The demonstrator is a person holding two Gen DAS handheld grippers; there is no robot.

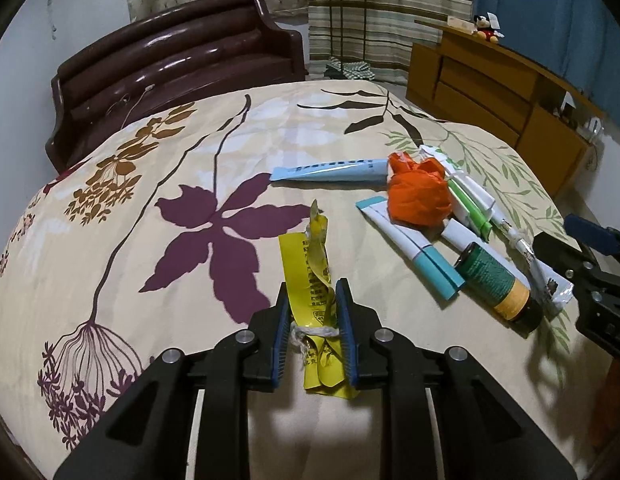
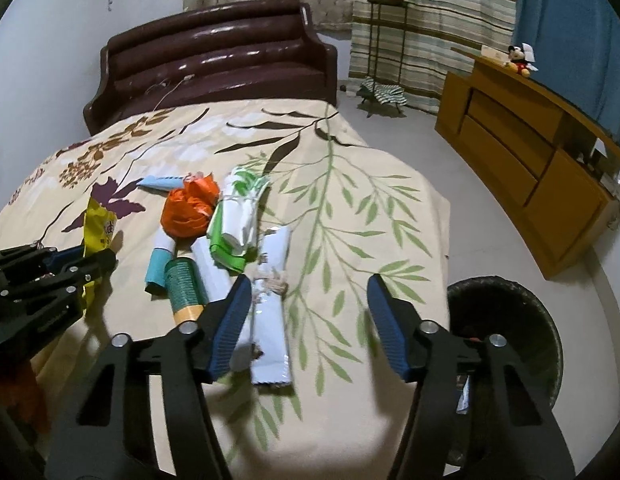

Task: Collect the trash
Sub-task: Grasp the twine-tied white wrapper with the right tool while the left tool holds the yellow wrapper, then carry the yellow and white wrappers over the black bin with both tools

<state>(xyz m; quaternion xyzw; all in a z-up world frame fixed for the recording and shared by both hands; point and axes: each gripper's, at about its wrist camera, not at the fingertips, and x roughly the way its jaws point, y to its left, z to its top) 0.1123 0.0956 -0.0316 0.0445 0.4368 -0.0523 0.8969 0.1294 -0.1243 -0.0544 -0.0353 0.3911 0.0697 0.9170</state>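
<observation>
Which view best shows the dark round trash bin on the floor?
The right wrist view: the dark round trash bin stands on the floor beside the bed, partly behind the right gripper. The left wrist view does not show it.

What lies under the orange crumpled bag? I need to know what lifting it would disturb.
The orange crumpled bag rests on the ends of a light blue tube and a white-and-teal tube, beside a green-and-white wrapper. Anything directly beneath is hidden.

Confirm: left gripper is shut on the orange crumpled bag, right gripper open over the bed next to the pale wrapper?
Wrong item. The left gripper is shut on the yellow wrapper, as the left wrist view shows; the orange crumpled bag lies untouched in the pile. The rest holds: right gripper open over the bed, beside the pale wrapper.
</observation>
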